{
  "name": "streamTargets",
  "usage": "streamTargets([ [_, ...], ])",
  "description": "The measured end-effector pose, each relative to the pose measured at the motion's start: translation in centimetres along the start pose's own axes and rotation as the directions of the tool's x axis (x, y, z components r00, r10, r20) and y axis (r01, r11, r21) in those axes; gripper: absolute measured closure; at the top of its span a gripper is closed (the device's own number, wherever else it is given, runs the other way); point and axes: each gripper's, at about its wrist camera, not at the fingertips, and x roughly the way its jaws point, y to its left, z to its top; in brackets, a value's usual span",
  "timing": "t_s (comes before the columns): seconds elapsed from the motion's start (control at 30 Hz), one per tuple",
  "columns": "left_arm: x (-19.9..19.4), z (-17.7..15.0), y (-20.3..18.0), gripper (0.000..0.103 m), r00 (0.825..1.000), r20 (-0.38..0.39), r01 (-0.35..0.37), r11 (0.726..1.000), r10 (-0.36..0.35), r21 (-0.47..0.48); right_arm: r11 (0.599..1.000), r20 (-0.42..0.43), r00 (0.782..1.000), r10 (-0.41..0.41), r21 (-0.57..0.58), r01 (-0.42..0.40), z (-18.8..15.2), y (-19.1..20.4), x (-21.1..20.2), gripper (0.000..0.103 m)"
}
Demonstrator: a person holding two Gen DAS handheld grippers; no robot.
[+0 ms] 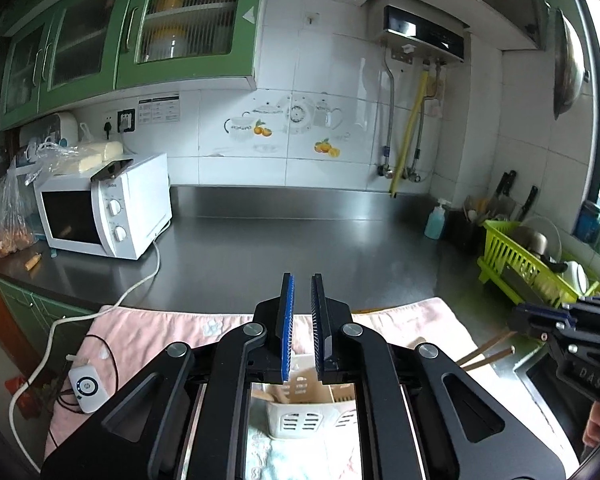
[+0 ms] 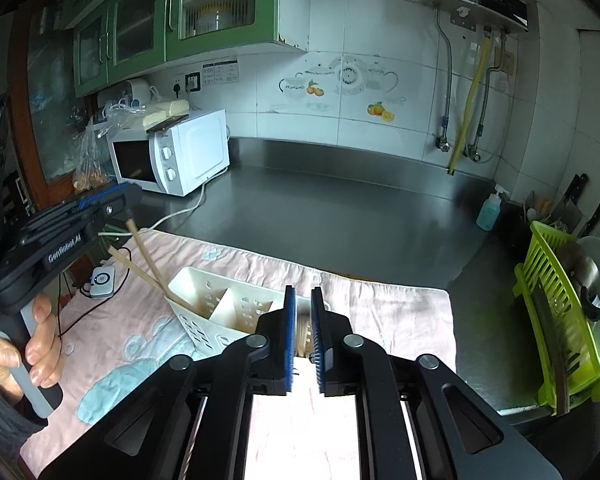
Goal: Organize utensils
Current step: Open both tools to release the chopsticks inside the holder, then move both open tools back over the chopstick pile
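A white slotted utensil caddy lies tilted on a pink towel; it also shows under my left gripper in the left wrist view. Two wooden chopsticks lean out of its left compartment. My left gripper hovers above the caddy with its jaws a narrow gap apart and nothing between them; its body shows at the left of the right wrist view. My right gripper is shut on a bundle of wooden chopsticks over the caddy's right side; their ends show in the left wrist view.
A white microwave stands at the back left of the steel counter, its cable trailing to the towel. A green dish rack with pots, a blue soap bottle and knives stand at the right. A small white device lies on the towel.
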Motion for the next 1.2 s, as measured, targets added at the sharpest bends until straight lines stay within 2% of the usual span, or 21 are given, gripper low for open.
streamTargets([
  [0.07, -0.6, -0.2, -0.1, 0.089, 1.0, 0.004, -0.008, 1.0, 0.008, 0.01, 1.0, 0.015, 1.0, 0.001, 0.003, -0.001, 0.0, 0.0, -0.4, 0.089],
  [0.13, -1.3, -0.5, 0.0, 0.079, 1.0, 0.006, -0.016, 1.0, 0.016, 0.01, 1.0, 0.033, 0.999, 0.007, 0.011, -0.007, -0.2, 0.1, -1.3, 0.087],
  [0.23, -2.9, -1.2, 0.0, 0.074, 1.0, 0.003, -0.02, 1.0, 0.02, 0.011, 1.0, 0.061, 0.998, 0.002, 0.004, -0.002, -1.0, 0.6, -3.2, 0.085],
  [0.27, -3.5, -1.5, 0.0, 0.071, 1.0, 0.0, -0.023, 1.0, 0.023, 0.013, 1.0, 0.07, 0.998, 0.0, 0.002, 0.0, -1.3, 0.9, -3.8, 0.081],
  [0.33, -5.0, -2.5, 0.2, 0.059, 0.999, -0.01, -0.033, 0.999, 0.034, 0.009, 1.0, 0.082, 0.997, 0.004, 0.001, -0.004, -2.5, 1.5, -5.2, 0.078],
  [0.47, -7.2, -4.8, 0.7, 0.058, 0.998, -0.045, -0.054, 0.998, 0.055, 0.016, 1.0, 0.079, 0.997, 0.026, -0.011, -0.025, -6.0, 2.9, -7.2, 0.076],
  [0.6, -9.8, -8.0, 1.0, 0.054, 0.992, -0.078, -0.095, 0.994, 0.099, 0.047, 0.998, 0.048, 0.997, 0.061, -0.007, -0.061, -10.1, 4.6, -8.3, 0.073],
  [0.8, -12.9, -12.6, 1.6, 0.053, 0.985, -0.116, -0.12, 0.989, 0.13, 0.089, 0.995, -0.008, 0.995, 0.095, -0.005, -0.095, -16.6, 7.6, -8.9, 0.072],
  [1.07, -16.0, -16.4, 2.5, 0.046, 0.98, -0.125, -0.144, 0.987, 0.153, 0.078, 0.99, -0.114, 0.984, 0.138, -0.011, -0.14, -24.2, 12.6, -8.2, 0.067],
  [1.2, -16.7, -17.4, 2.6, 0.045, 0.978, -0.13, -0.156, 0.984, 0.166, 0.08, 0.982, -0.176, 0.966, 0.187, 0.027, -0.186, -27.5, 14.4, -7.3, 0.067],
])
